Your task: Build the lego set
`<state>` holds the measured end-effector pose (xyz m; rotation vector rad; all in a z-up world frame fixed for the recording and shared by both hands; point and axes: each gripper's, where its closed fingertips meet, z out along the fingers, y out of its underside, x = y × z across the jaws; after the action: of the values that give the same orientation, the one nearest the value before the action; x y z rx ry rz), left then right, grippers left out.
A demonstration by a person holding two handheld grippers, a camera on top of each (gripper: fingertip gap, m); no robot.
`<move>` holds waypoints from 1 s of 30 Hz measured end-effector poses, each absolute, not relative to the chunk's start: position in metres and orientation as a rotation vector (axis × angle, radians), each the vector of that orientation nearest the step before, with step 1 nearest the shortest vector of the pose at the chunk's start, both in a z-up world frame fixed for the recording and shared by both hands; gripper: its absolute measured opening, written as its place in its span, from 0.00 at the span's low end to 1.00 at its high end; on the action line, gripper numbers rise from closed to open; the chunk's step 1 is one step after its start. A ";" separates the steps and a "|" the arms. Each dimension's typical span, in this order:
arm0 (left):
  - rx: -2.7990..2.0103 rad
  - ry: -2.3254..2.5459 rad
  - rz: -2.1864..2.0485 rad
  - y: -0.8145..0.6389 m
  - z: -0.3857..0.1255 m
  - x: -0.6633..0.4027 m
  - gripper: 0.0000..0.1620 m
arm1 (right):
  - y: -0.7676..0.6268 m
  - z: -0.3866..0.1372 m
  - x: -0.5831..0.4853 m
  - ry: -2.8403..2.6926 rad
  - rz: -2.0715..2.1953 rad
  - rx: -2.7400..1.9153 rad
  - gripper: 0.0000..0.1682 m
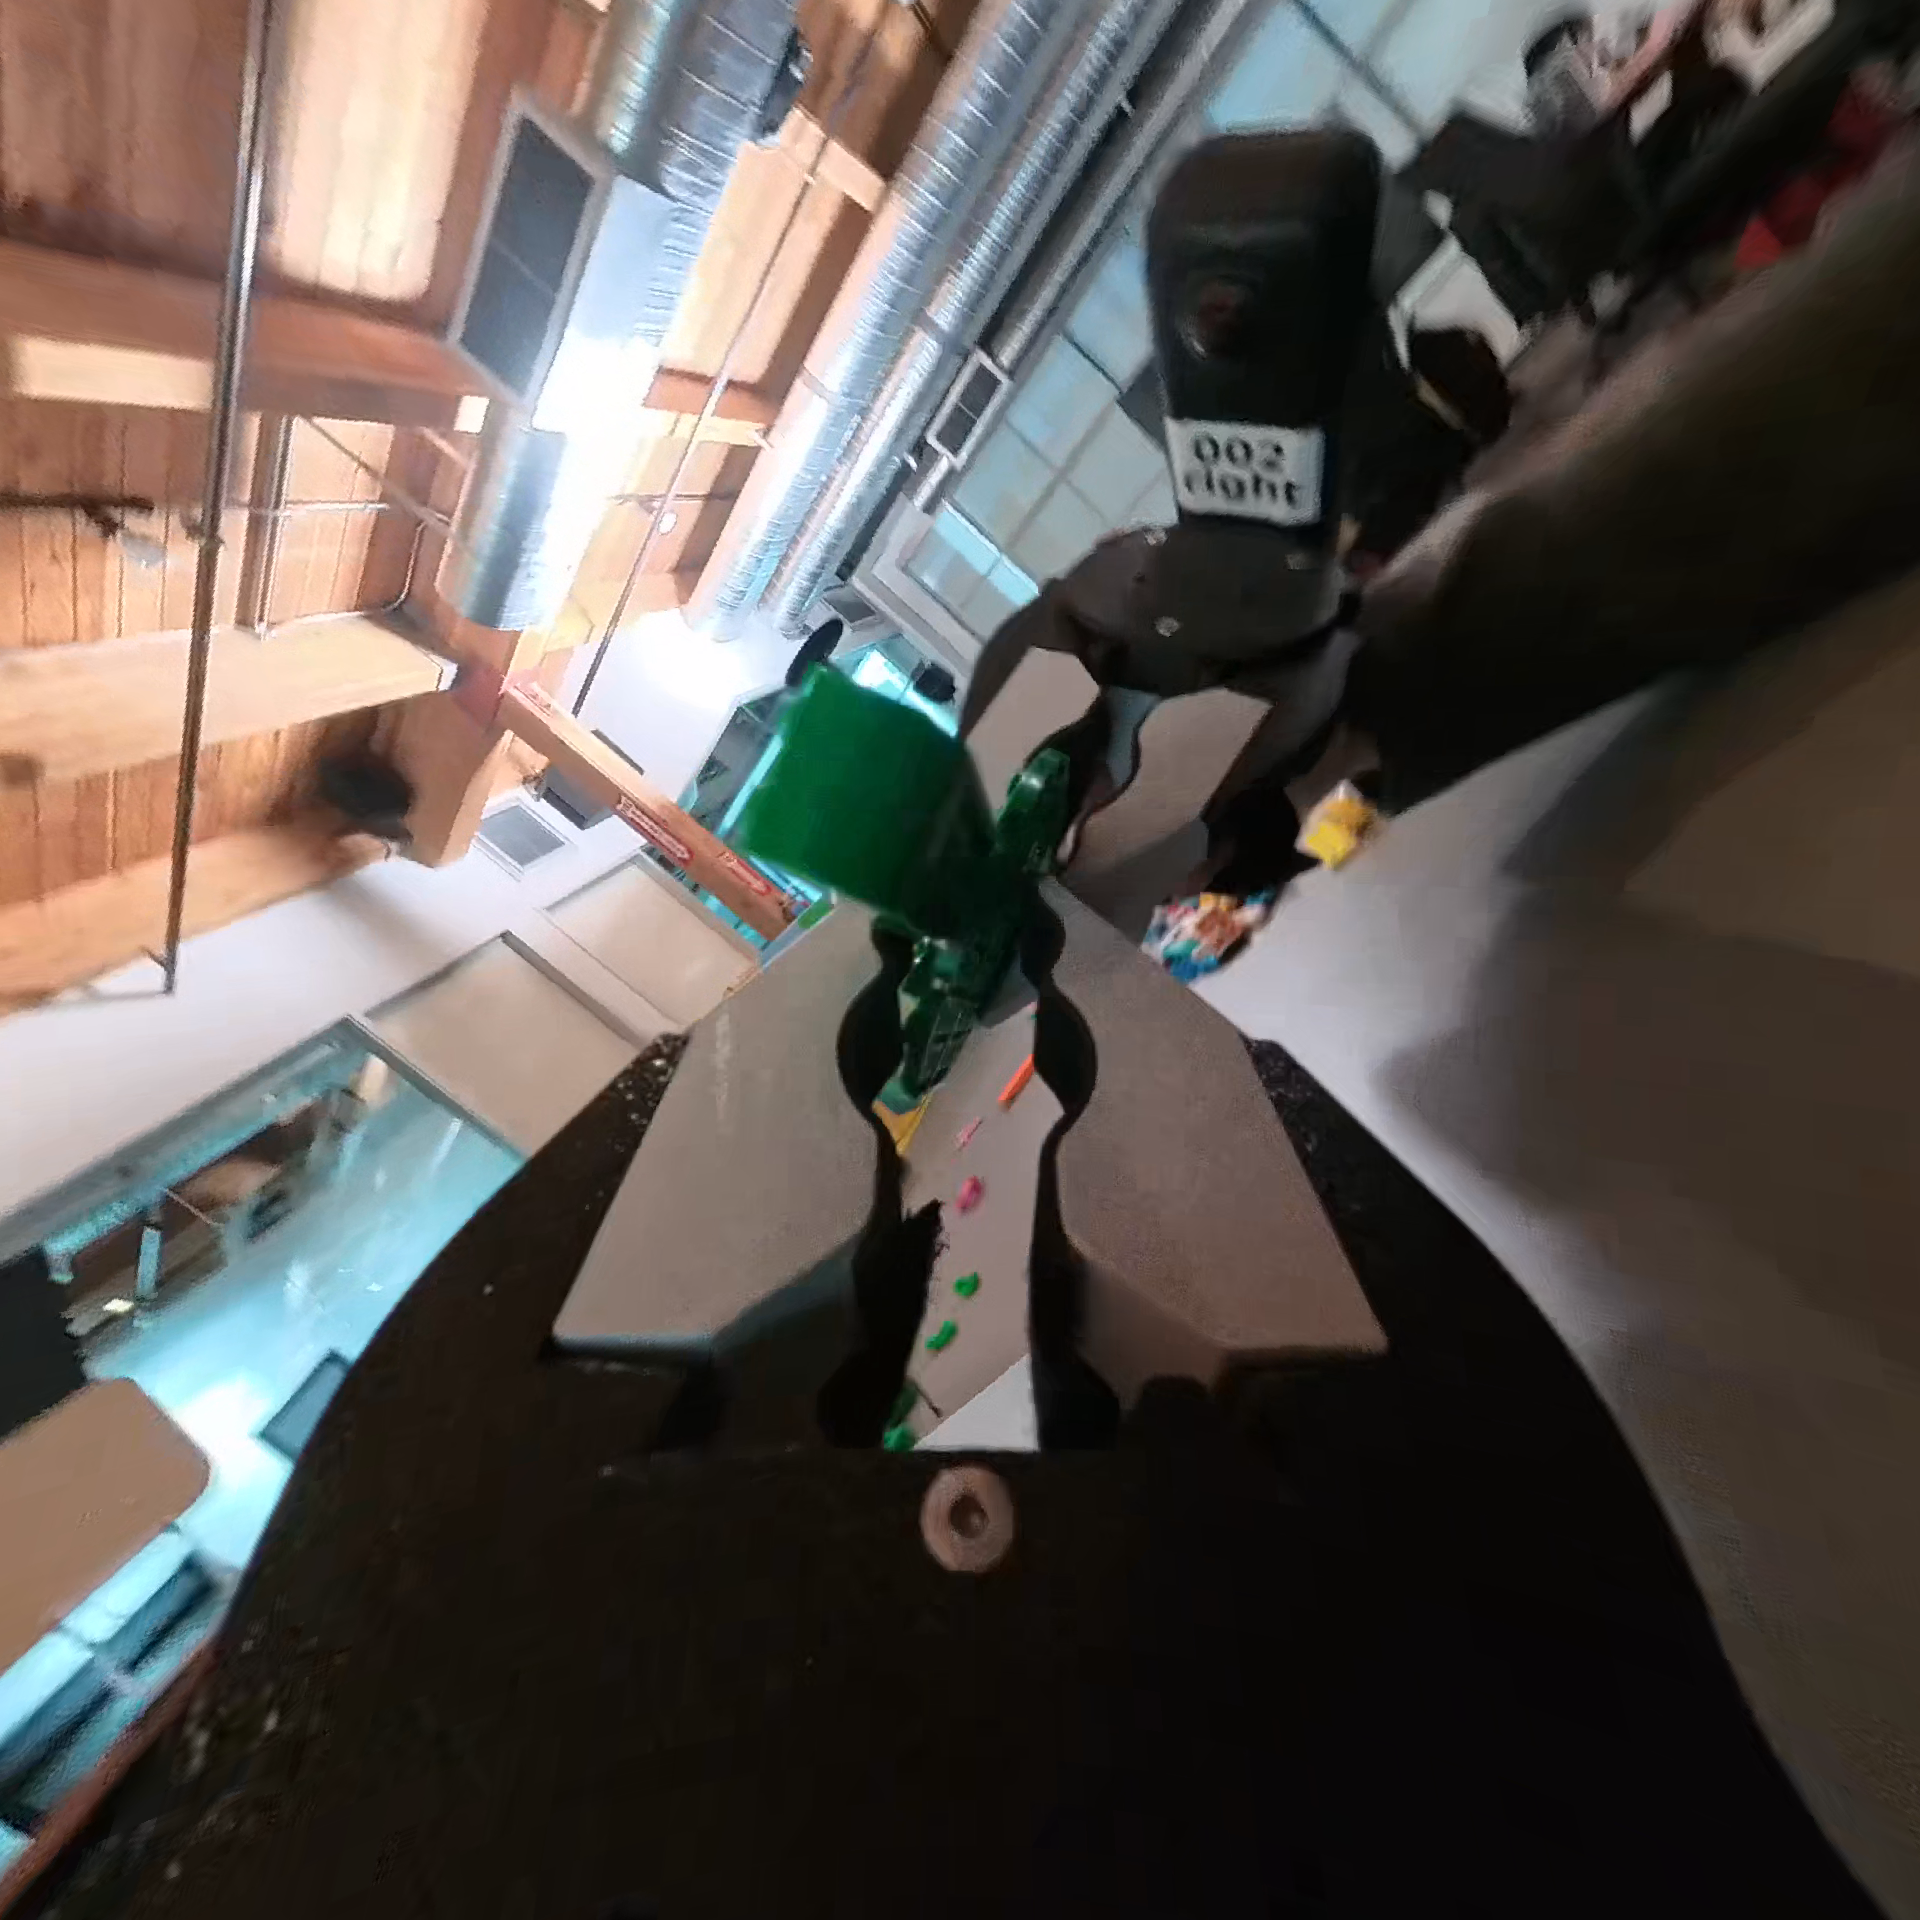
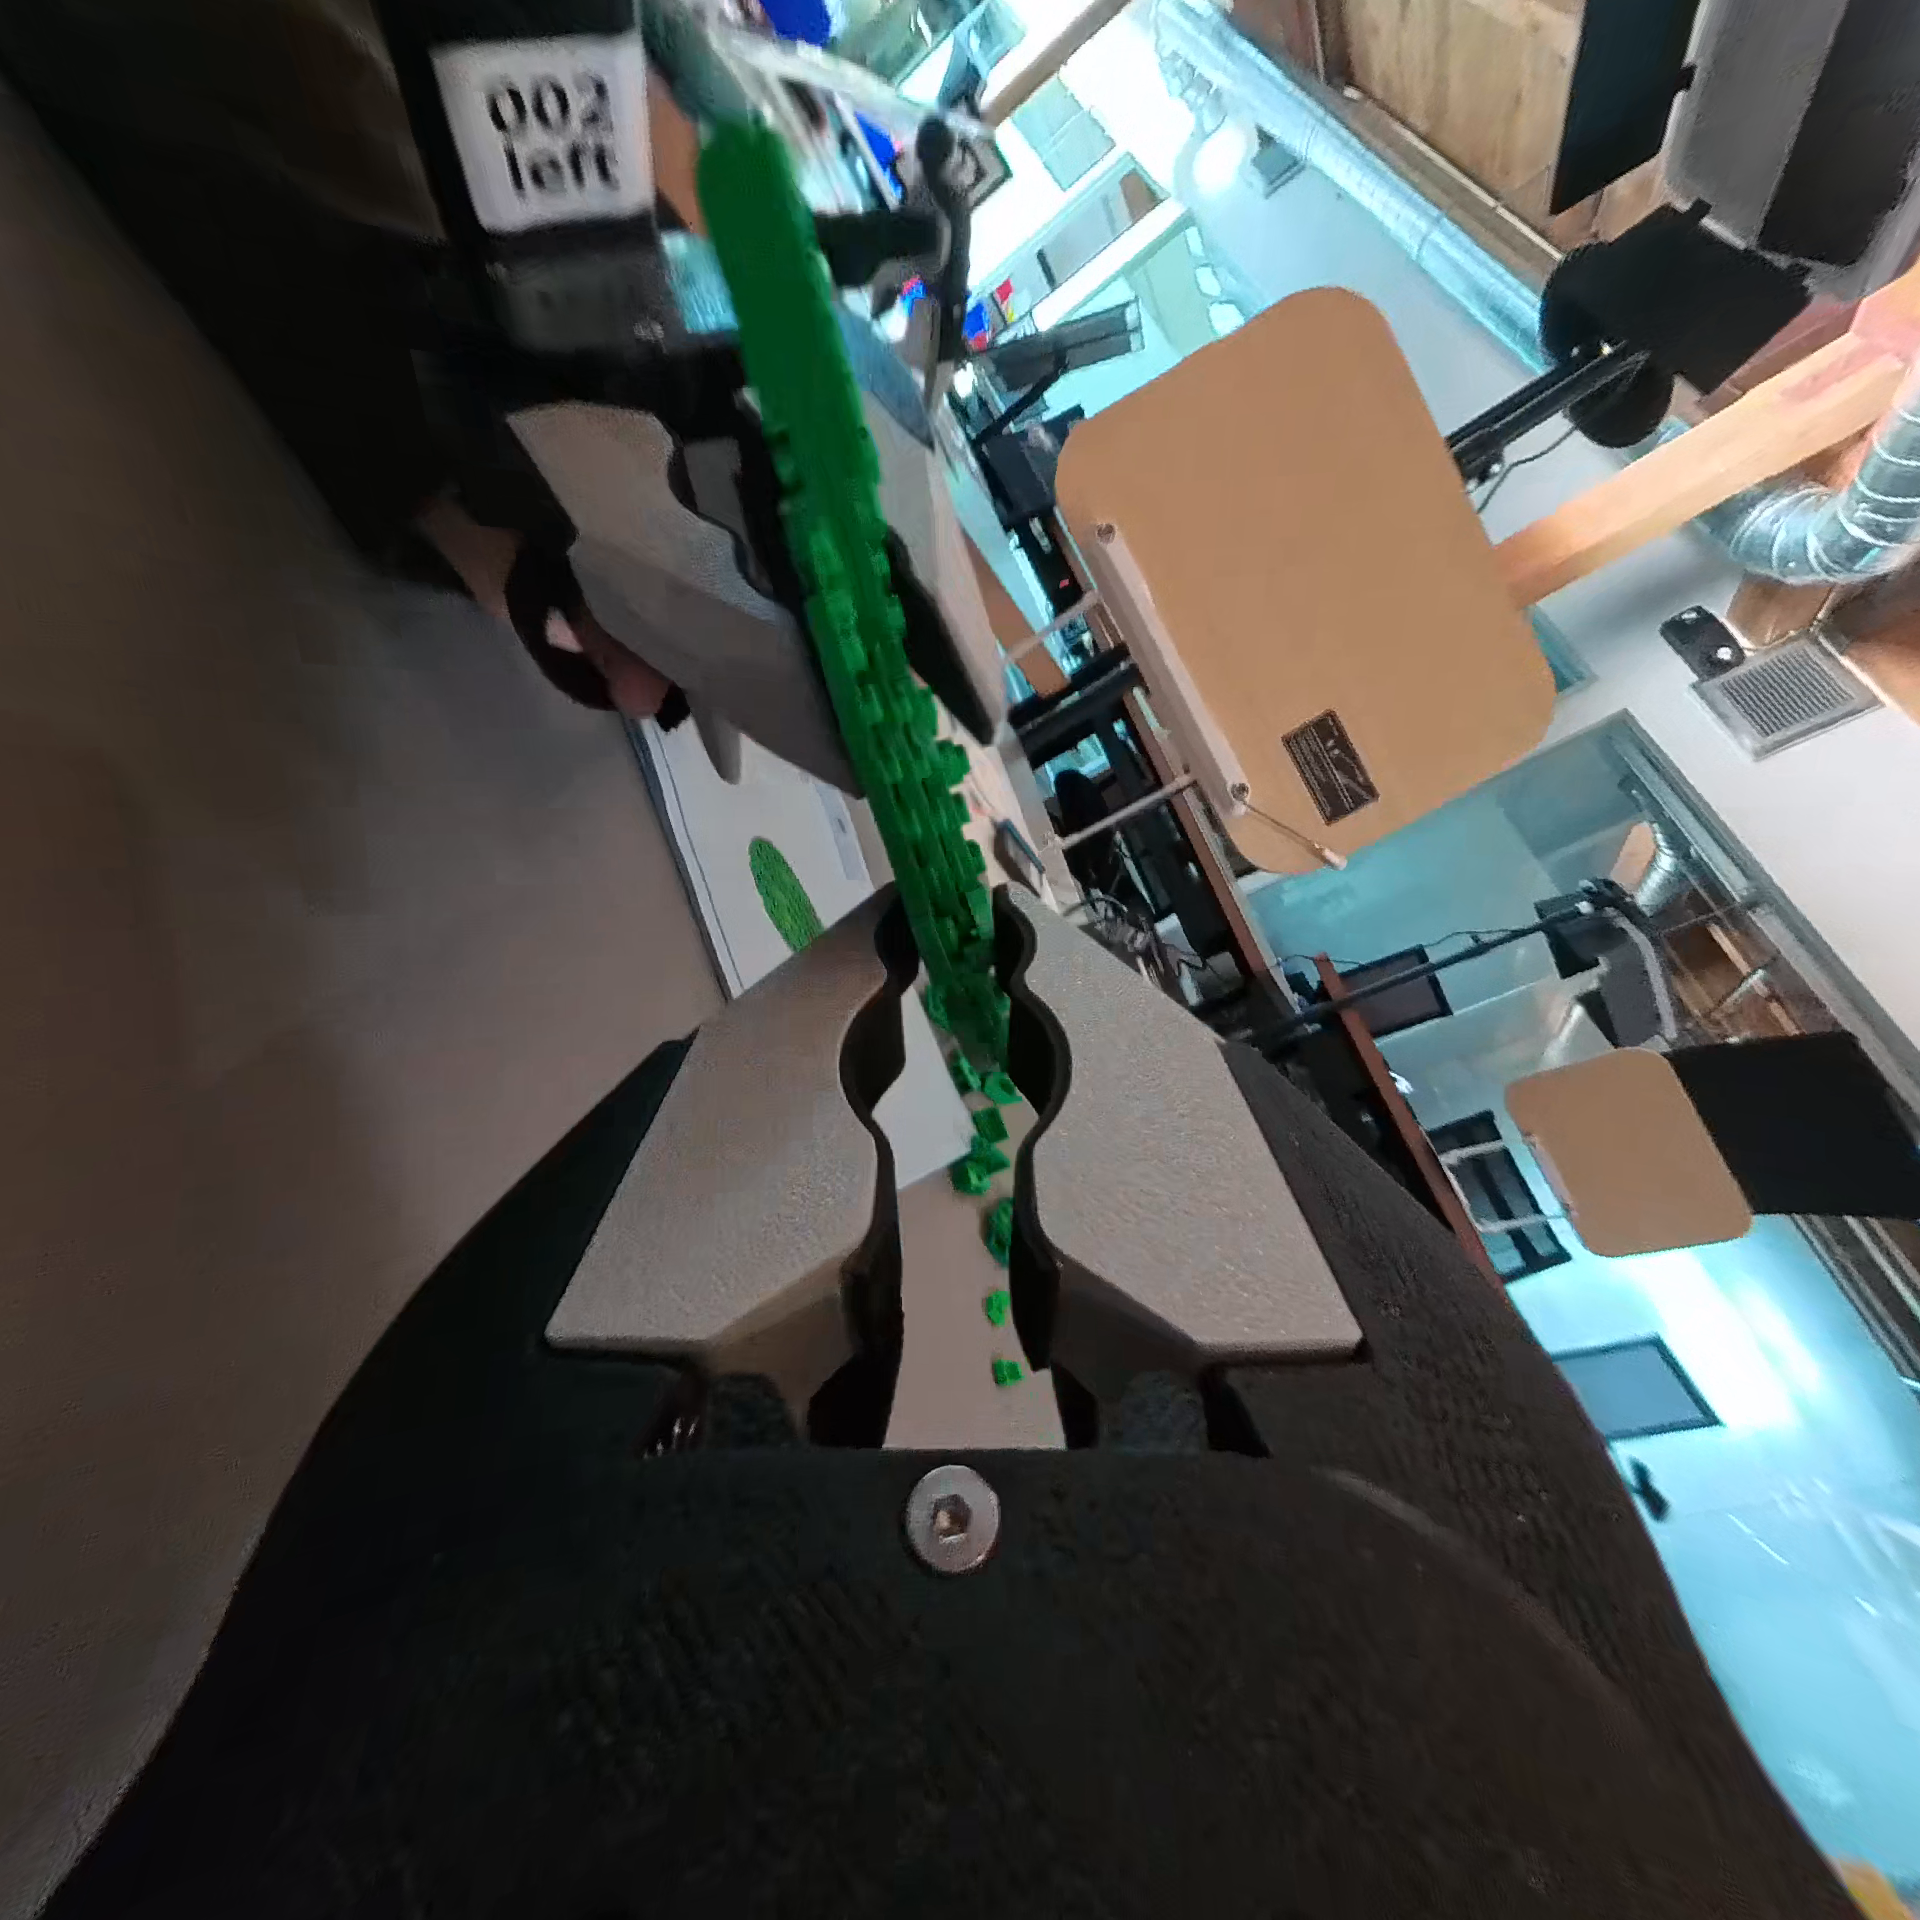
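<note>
L claw (image 1: 961, 971): nearly closed, pinching one end of green lego plate (image 1: 883, 821).
R claw (image 2: 951, 961): nearly closed, pinching opposite end.
Plate: edge-on betw both claws, lifted off surface (image 2: 312, 831).
Loose green bits (image 2: 987, 1153): on surface, beyond R claw.

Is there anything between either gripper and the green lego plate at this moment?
Nothing visible. The green lego plate is already clamped edge-on between both: the right gripper grips its near end, the left gripper grips it farther along. Loose green pieces lie on the table below.
</note>
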<state>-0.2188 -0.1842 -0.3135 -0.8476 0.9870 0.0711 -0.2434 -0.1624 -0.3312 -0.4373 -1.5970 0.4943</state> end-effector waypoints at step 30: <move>-0.912 1.262 0.343 -0.162 -0.362 -0.219 0.06 | 0.024 -0.426 -0.274 -1.248 0.590 -1.859 0.14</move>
<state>-0.2192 -0.1620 -0.3620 -0.9117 1.2623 0.3426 -0.2745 0.0237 -0.4258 -1.8589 -1.2483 0.5897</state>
